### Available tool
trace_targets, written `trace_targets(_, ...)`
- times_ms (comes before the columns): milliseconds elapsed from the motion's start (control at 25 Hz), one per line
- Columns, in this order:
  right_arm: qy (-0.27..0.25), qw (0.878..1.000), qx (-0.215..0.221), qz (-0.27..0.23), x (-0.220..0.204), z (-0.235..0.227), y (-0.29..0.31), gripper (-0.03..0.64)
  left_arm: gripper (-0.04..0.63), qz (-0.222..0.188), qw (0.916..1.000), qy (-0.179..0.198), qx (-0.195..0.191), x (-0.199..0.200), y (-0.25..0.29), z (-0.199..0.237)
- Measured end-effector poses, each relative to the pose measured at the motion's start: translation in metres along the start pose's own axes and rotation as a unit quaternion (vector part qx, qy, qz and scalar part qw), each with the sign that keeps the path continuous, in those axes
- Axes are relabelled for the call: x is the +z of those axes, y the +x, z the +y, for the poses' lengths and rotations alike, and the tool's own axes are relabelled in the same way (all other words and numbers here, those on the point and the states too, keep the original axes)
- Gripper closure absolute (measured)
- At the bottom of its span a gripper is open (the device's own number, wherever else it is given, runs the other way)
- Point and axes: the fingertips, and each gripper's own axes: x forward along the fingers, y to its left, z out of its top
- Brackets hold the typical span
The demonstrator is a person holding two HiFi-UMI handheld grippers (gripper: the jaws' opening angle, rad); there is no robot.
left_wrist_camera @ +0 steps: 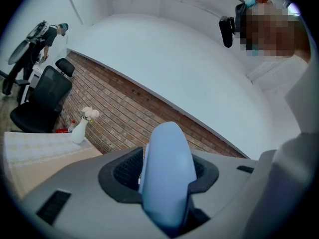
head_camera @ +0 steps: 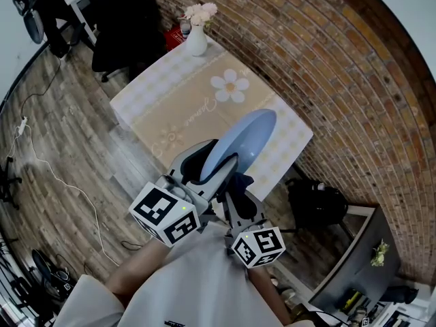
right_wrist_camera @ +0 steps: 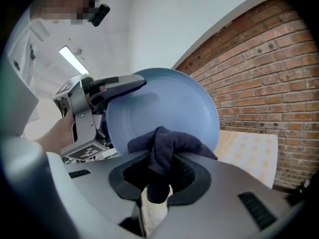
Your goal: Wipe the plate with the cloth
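A light blue plate [head_camera: 240, 144] is held up on edge above the near side of the table. My left gripper [head_camera: 201, 167] is shut on its rim; in the left gripper view the plate [left_wrist_camera: 167, 176] stands edge-on between the jaws. My right gripper [head_camera: 235, 189] is shut on a dark navy cloth [right_wrist_camera: 164, 151], and the bunched cloth presses against the lower face of the plate [right_wrist_camera: 164, 106]. In the head view the cloth [head_camera: 240, 184] shows as a dark patch under the plate. The left gripper [right_wrist_camera: 102, 91] shows on the plate's left rim in the right gripper view.
A table [head_camera: 184, 107] with a beige flower-print cloth stands against a brick wall [head_camera: 327, 67]. A white vase with pink flowers [head_camera: 196, 36] sits at its far corner. A black office chair [head_camera: 119, 26] stands behind it, a black bag [head_camera: 315, 201] to the right.
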Motion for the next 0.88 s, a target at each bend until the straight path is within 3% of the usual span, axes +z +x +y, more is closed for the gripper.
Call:
trace_targets(240,-0.035,0.999,0.029,-0.003,0.007,0.015,-0.002,0.517,0.405,0.001,1.0000,-0.003,0.005,-0.005,0.001,0.004)
trace_targets(880,-0.041,0.995,0.078,-0.037,0.038,0.042,-0.006,0.517,0.405,0.024,0.9997,-0.001,-0.005,-0.021,0.000,-0.001)
